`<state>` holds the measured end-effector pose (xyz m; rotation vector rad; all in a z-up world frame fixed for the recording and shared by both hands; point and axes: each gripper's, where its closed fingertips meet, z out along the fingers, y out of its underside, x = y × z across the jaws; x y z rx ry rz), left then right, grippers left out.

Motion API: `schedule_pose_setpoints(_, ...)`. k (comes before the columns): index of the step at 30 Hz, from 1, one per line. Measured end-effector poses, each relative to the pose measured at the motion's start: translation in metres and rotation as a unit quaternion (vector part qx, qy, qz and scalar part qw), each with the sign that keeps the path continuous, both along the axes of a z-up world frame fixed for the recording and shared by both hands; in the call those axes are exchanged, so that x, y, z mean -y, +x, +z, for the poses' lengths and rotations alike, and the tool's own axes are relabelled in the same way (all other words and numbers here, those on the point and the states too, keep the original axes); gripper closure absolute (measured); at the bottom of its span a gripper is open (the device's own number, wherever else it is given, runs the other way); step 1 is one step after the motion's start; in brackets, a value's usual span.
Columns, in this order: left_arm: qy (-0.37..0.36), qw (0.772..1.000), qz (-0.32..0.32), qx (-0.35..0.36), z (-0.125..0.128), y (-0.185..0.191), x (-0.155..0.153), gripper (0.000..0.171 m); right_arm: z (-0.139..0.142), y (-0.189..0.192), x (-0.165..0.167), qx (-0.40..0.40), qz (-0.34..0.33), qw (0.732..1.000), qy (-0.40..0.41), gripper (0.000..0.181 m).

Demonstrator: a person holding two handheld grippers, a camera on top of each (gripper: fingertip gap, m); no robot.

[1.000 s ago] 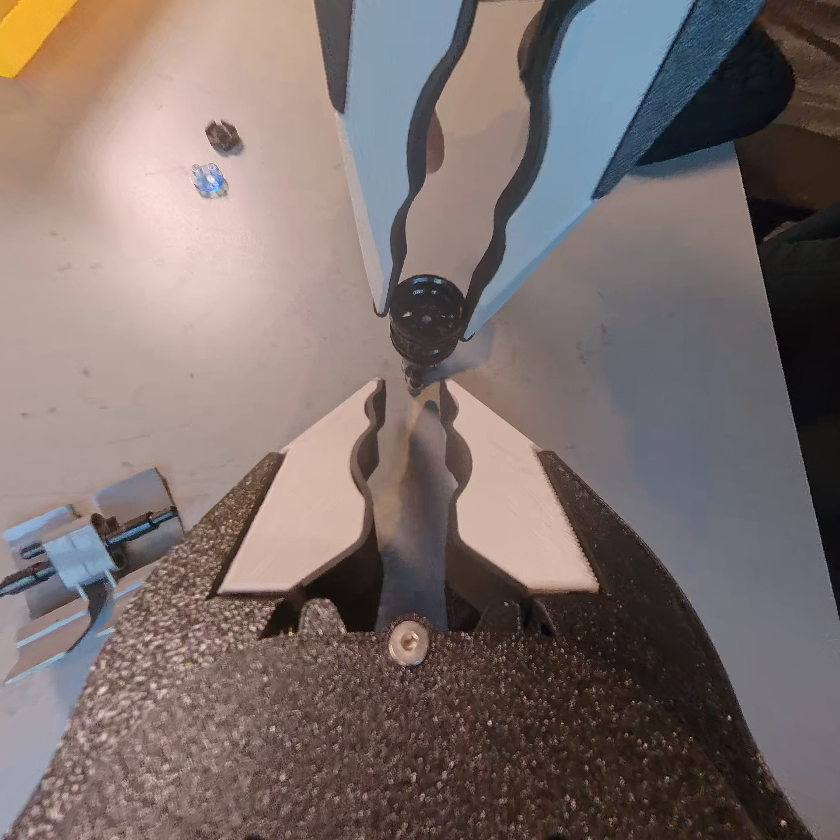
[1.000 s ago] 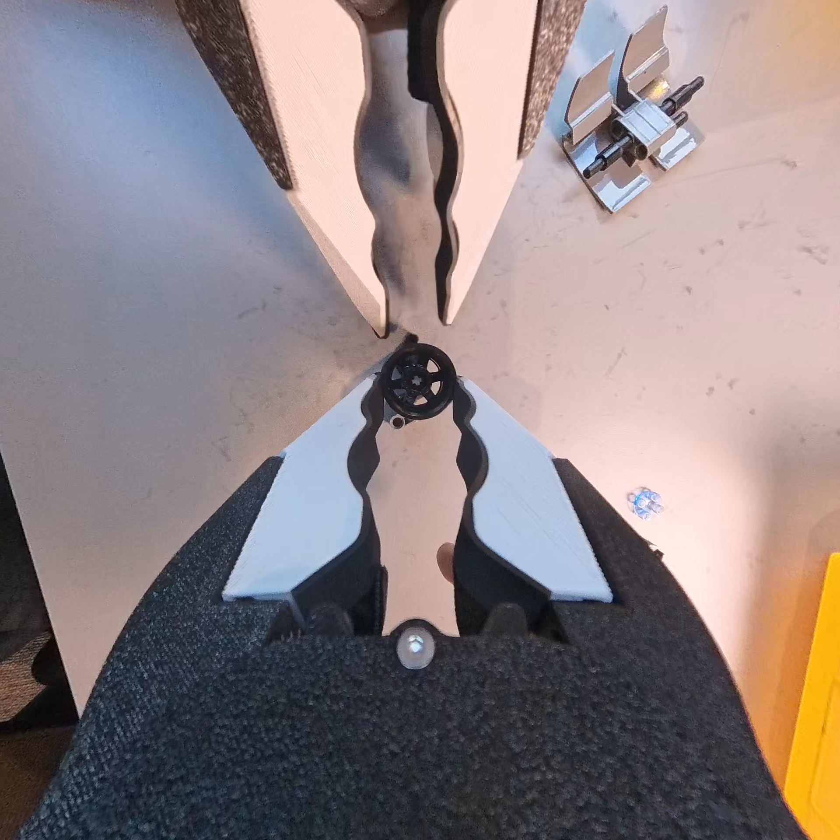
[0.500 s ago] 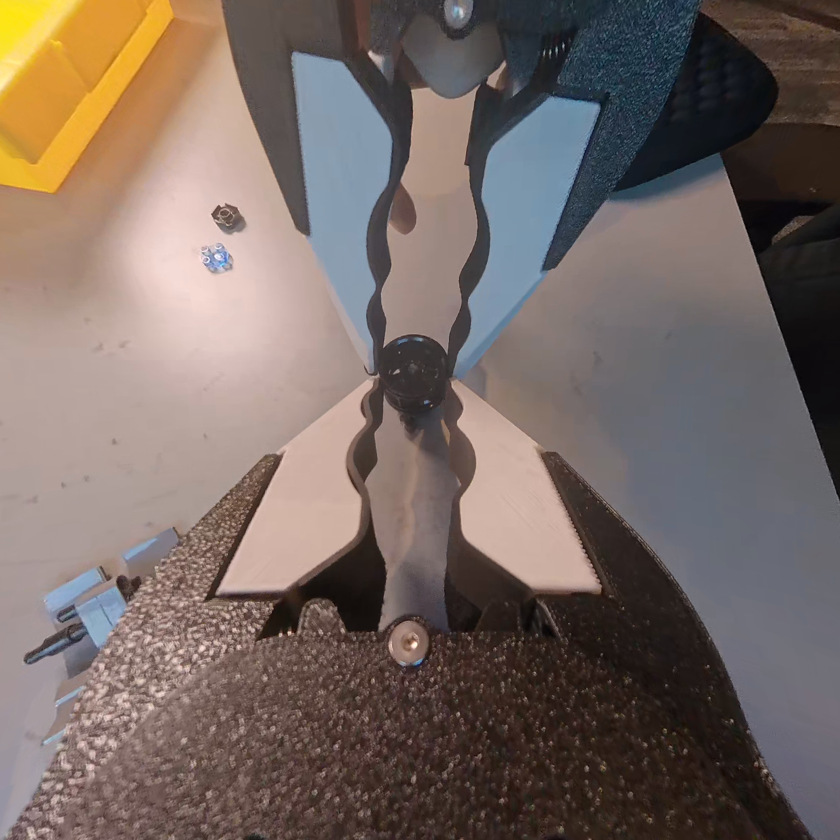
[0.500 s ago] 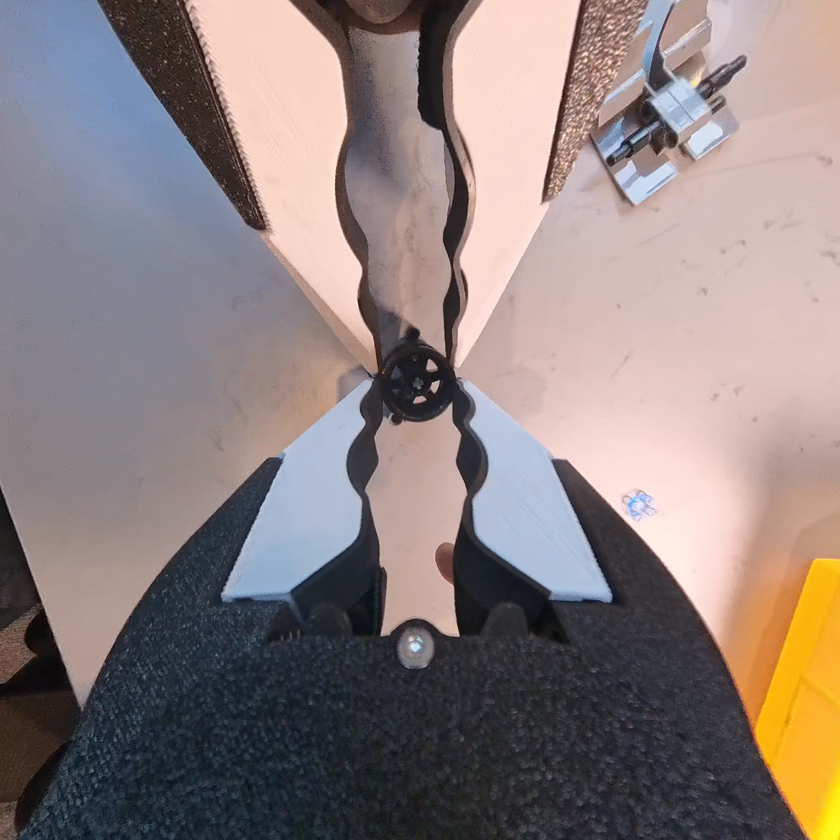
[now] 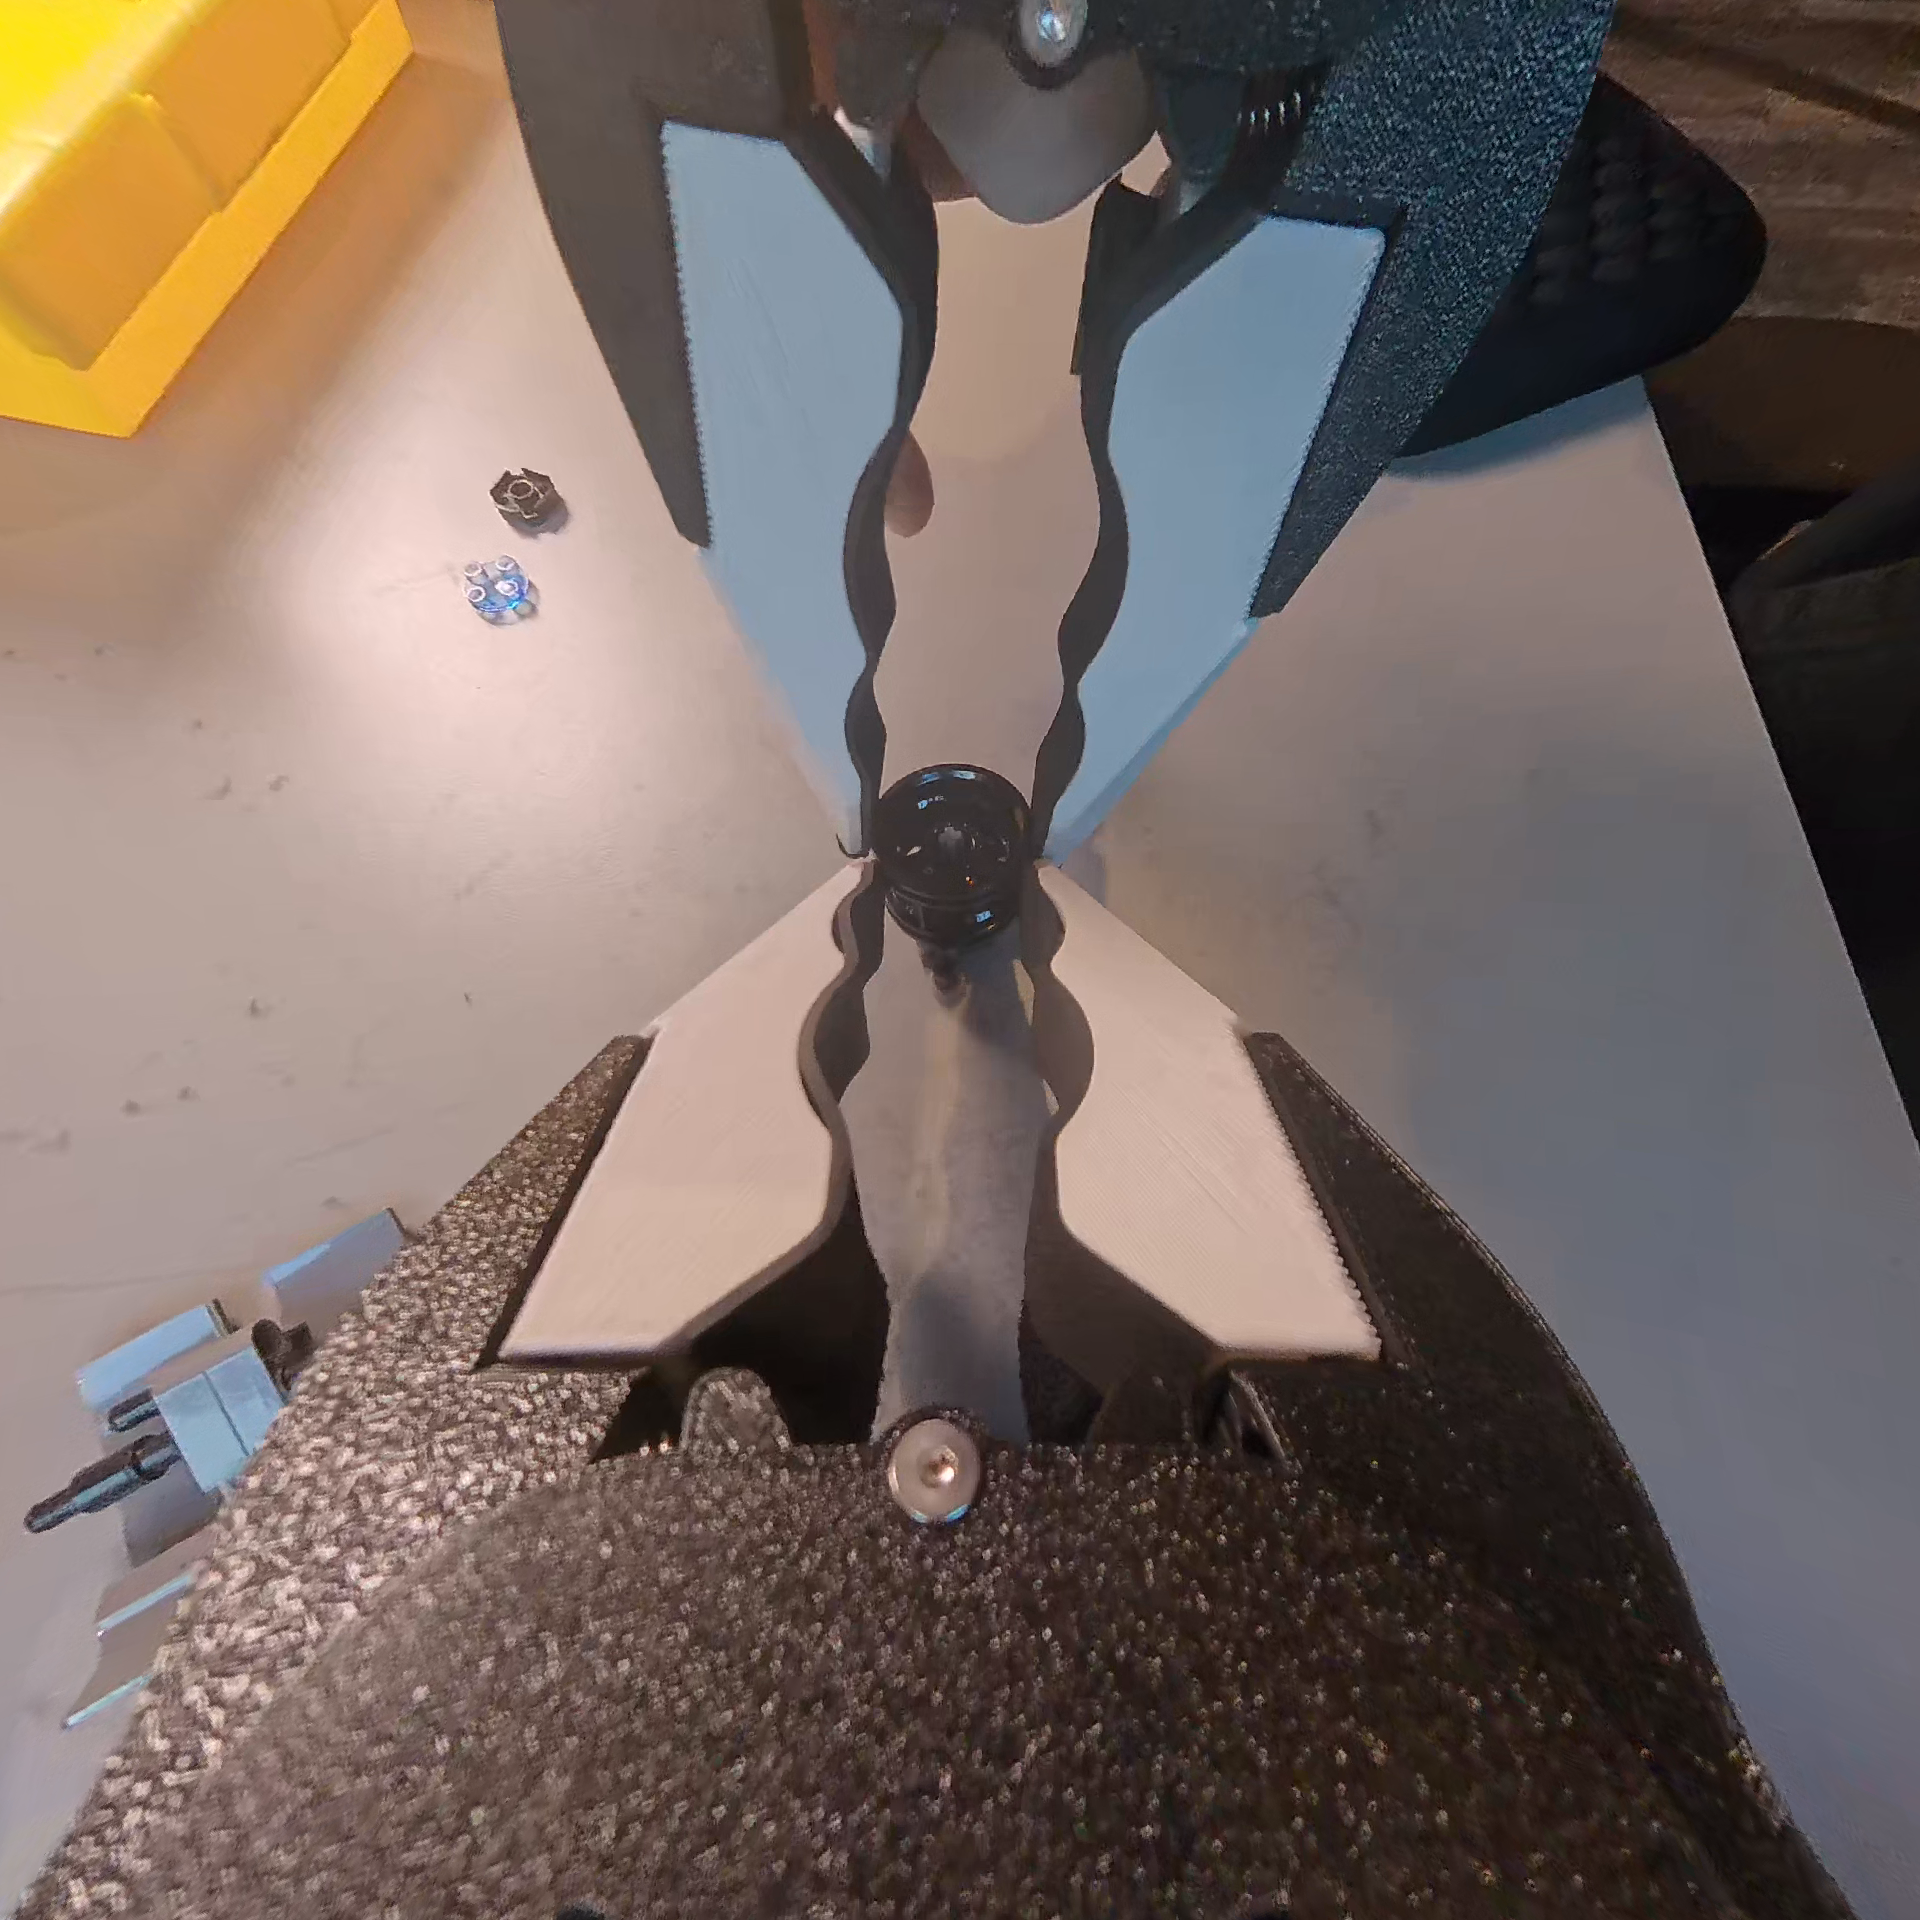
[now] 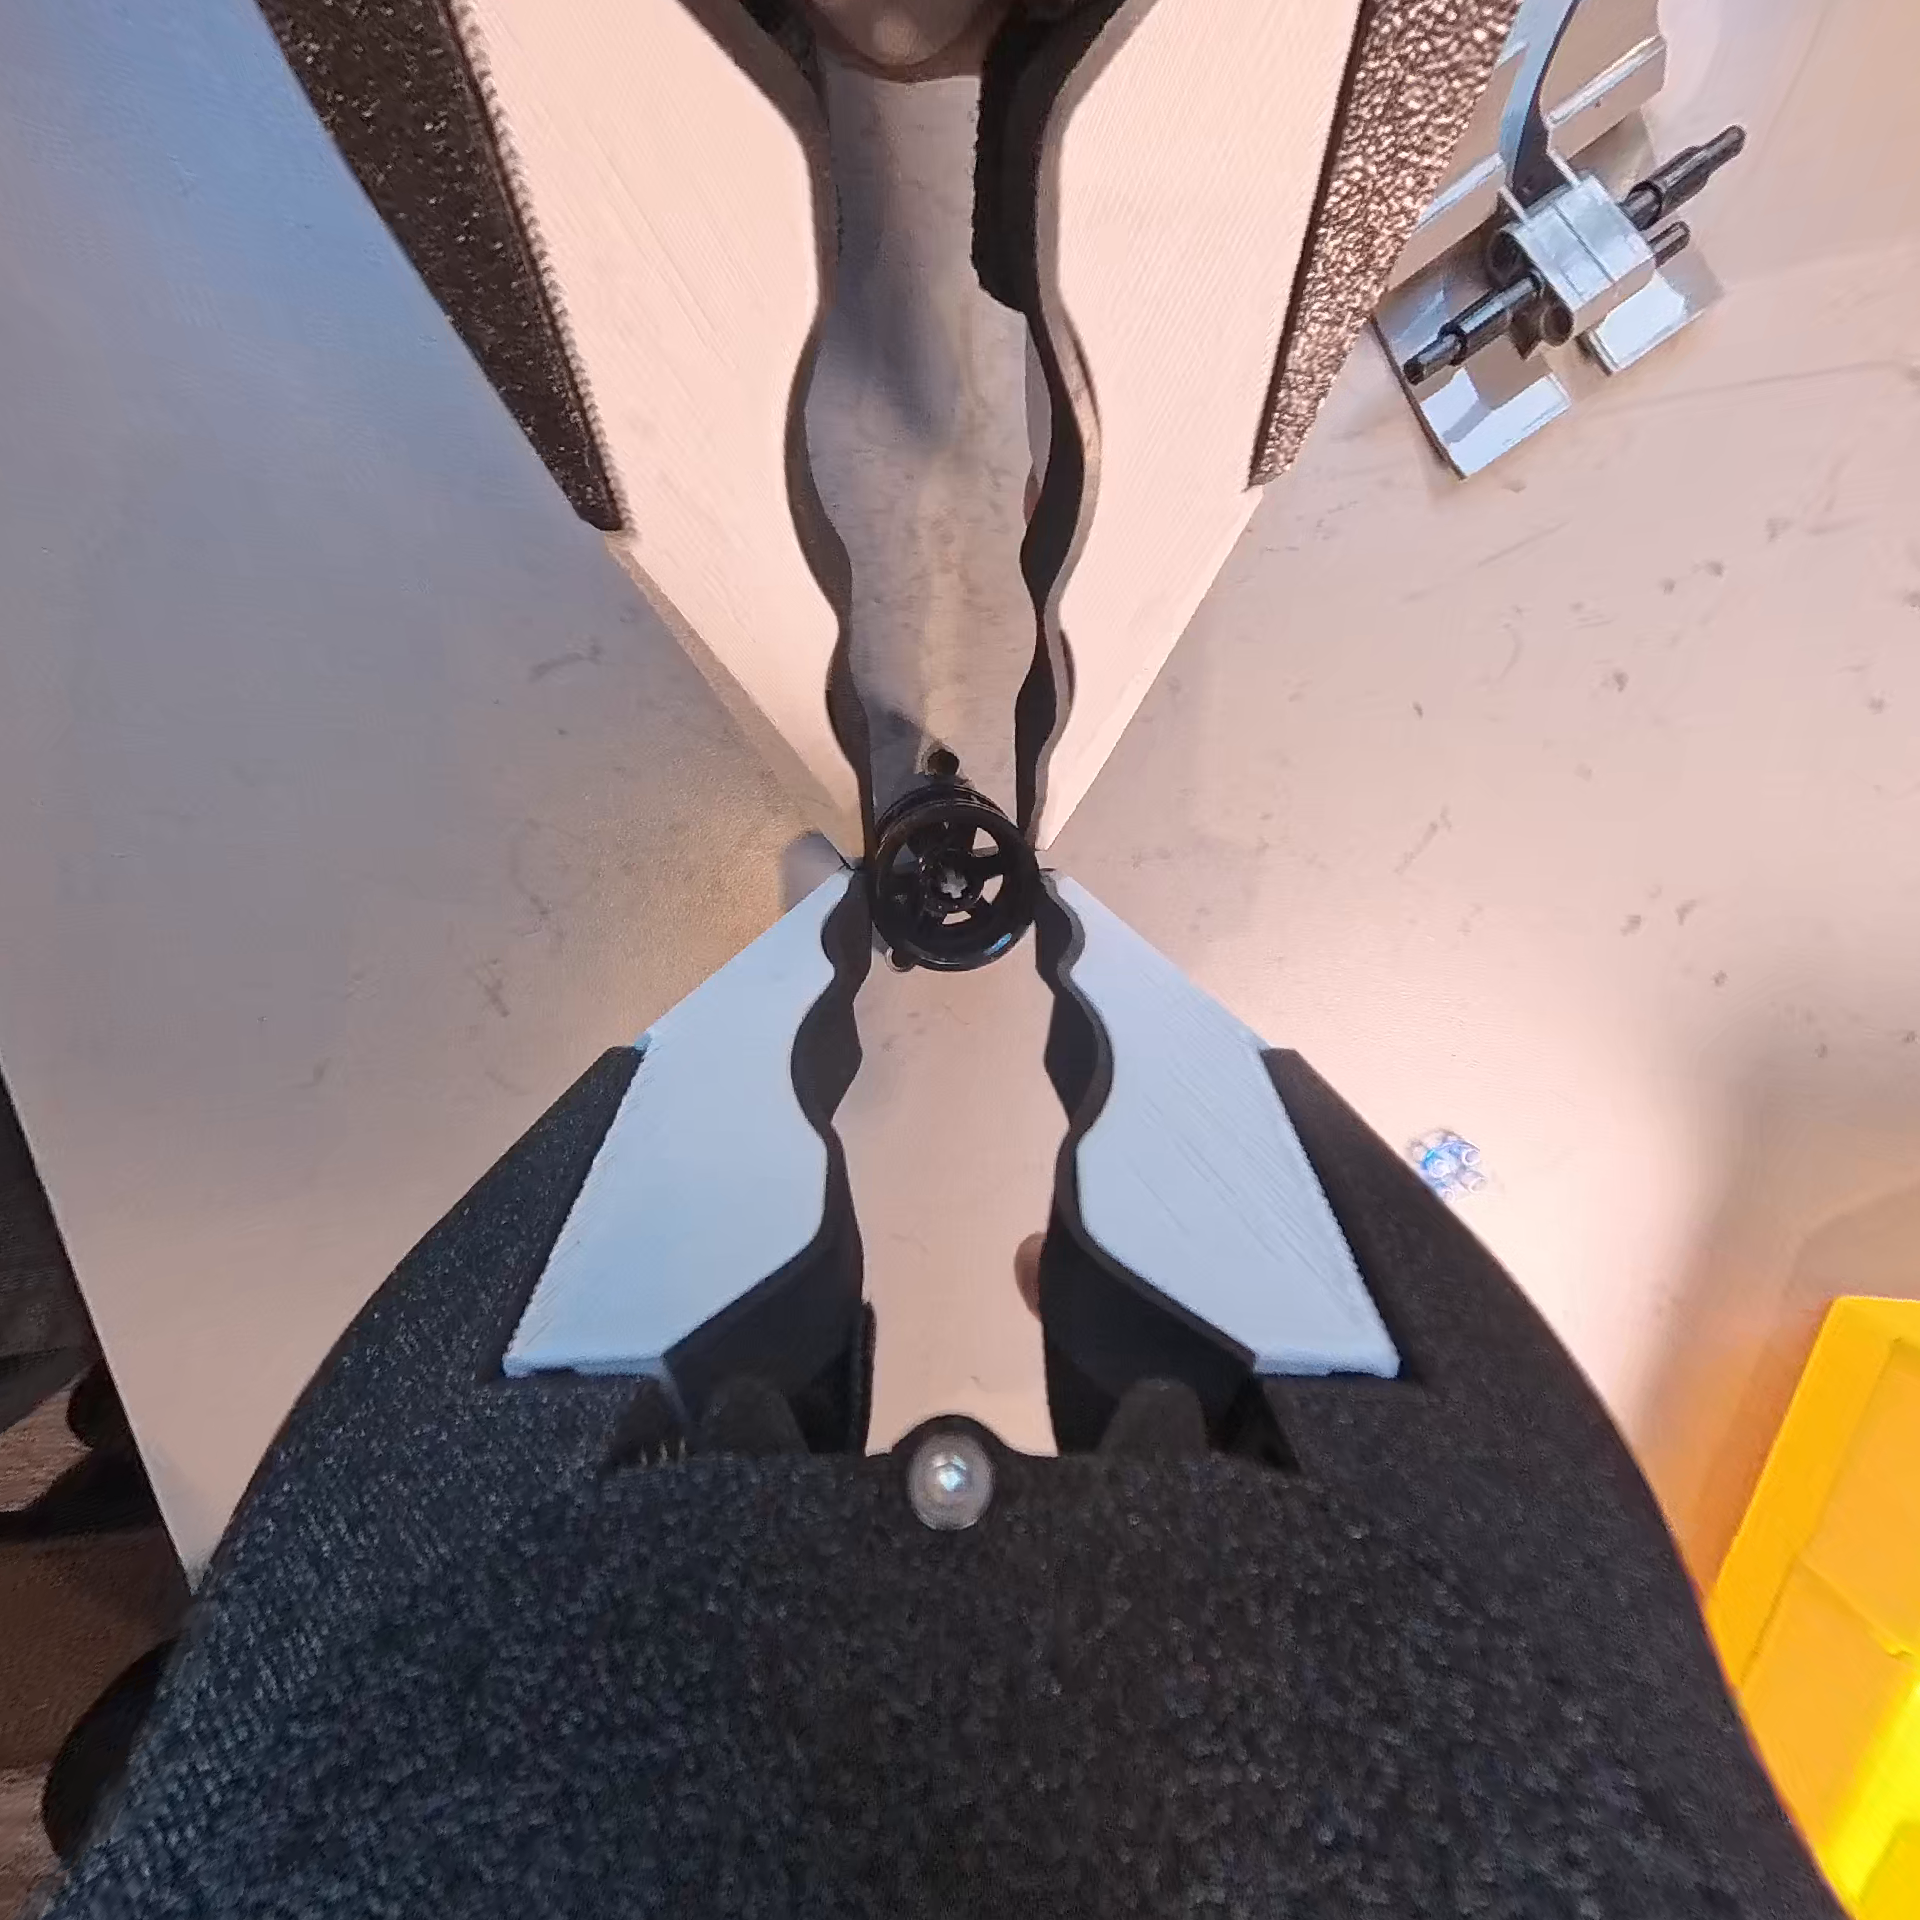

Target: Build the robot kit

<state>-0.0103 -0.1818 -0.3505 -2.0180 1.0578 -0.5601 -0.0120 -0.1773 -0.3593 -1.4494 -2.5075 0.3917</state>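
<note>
A small black spoked wheel (image 5: 951, 852) with a short black pin (image 5: 945, 977) through it hangs above the pale table (image 5: 416, 883). My right gripper (image 6: 948, 883) is shut on the wheel (image 6: 951, 899) at its fingertips. My left gripper (image 5: 951, 875) faces it tip to tip. Its jaws stand slightly apart, close on either side of the wheel's pin end, and grip nothing. The right gripper (image 5: 953, 821) comes in from the top of the left wrist view, and the left gripper (image 6: 940, 821) from the top of the right wrist view.
A grey brick assembly with black pins (image 5: 197, 1423) (image 6: 1569, 270) lies beside the left gripper. A clear blue round stud (image 5: 501, 592) (image 6: 1446, 1162) and a small black round piece (image 5: 528, 497) lie nearer a yellow bin (image 5: 135, 208) (image 6: 1829, 1558). The table edge (image 5: 1766, 831) and a black chair (image 5: 1621, 239) are beyond. My left and right fingertips are right by each other. The clear blue round stud (image 6: 1446, 1162) is about equally far from each gripper, around 12 centimetres. The left camera catches it too, in the left wrist view (image 5: 495, 592).
The two grippers have closed the gap between them. The left gripper's jaws have spread slightly and its tips now flank the wheel instead of sitting short of the pin. The right gripper still holds the wheel.
</note>
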Motion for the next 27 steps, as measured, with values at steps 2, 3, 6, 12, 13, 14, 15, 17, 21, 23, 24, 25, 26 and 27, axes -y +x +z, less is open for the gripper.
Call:
schedule_pose_setpoints(2, 0.002, 1.0, -0.002, 0.005, 0.0, 0.0, 0.001, 0.146, 0.0, -0.001, 0.001, -0.005, 0.012, 1.0, 0.004, 0.149)
schedule_pose_setpoints(3, 0.005, 1.0, -0.003, 0.002, 0.001, 0.001, 0.001, 0.146, 0.0, -0.001, 0.001, -0.01, 0.016, 1.0, 0.004, 0.149)
schedule_pose_setpoints(6, 0.008, 1.0, 0.001, 0.001, 0.001, 0.002, 0.001, 0.146, 0.001, -0.002, -0.002, -0.027, 0.022, 0.999, 0.011, 0.135)
schedule_pose_setpoints(12, 0.008, 1.0, 0.005, 0.016, 0.001, 0.001, 0.001, 0.145, -0.001, 0.001, 0.001, -0.039, 0.042, 0.998, 0.013, 0.135)
schedule_pose_setpoints(13, 0.005, 1.0, 0.005, 0.019, 0.001, 0.0, 0.001, 0.145, -0.002, 0.0, 0.001, -0.041, 0.044, 0.998, 0.013, 0.142)
schedule_pose_setpoints(14, 0.0, 1.0, 0.003, 0.02, 0.001, -0.002, 0.002, 0.142, -0.003, -0.001, -0.001, -0.044, 0.043, 0.998, 0.012, 0.148)
schedule_pose_setpoints(15, -0.003, 1.0, 0.0, 0.021, 0.001, -0.005, 0.003, 0.142, -0.003, 0.0, 0.0, -0.043, 0.041, 0.998, 0.002, 0.148)
schedule_pose_setpoints(17, -0.008, 0.999, -0.007, 0.032, 0.006, -0.014, 0.007, 0.142, -0.003, 0.0, 0.0, -0.04, 0.036, 0.998, -0.019, 0.149)
schedule_pose_setpoints(21, -0.02, 0.999, -0.002, 0.028, 0.004, -0.028, 0.011, 0.144, 0.008, -0.003, 0.005, -0.069, 0.001, 0.99, -0.12, 0.149)
schedule_pose_setpoints(23, -0.025, 0.999, -0.014, 0.043, 0.006, -0.025, 0.017, 0.144, 0.028, -0.009, 0.012, -0.103, -0.035, 0.967, -0.232, 0.148)
schedule_pose_setpoints(24, -0.023, 0.998, -0.017, 0.056, 0.01, -0.023, 0.018, 0.144, 0.042, -0.01, 0.017, -0.12, -0.046, 0.946, -0.297, 0.148)
schedule_pose_setpoints(25, -0.018, 0.997, -0.019, 0.071, 0.016, -0.022, 0.018, 0.144, 0.056, -0.011, 0.021, -0.135, -0.053, 0.921, -0.361, 0.148)
schedule_pose_setpoints(26, -0.014, 0.995, -0.023, 0.092, 0.024, -0.019, 0.019, 0.143, 0.069, -0.011, 0.024, -0.154, -0.057, 0.894, -0.416, 0.148)
schedule_pose_setpoints(27, -0.009, 0.993, -0.03, 0.114, 0.033, -0.016, 0.021, 0.143, 0.082, -0.012, 0.024, -0.176, -0.062, 0.867, -0.462, 0.148)
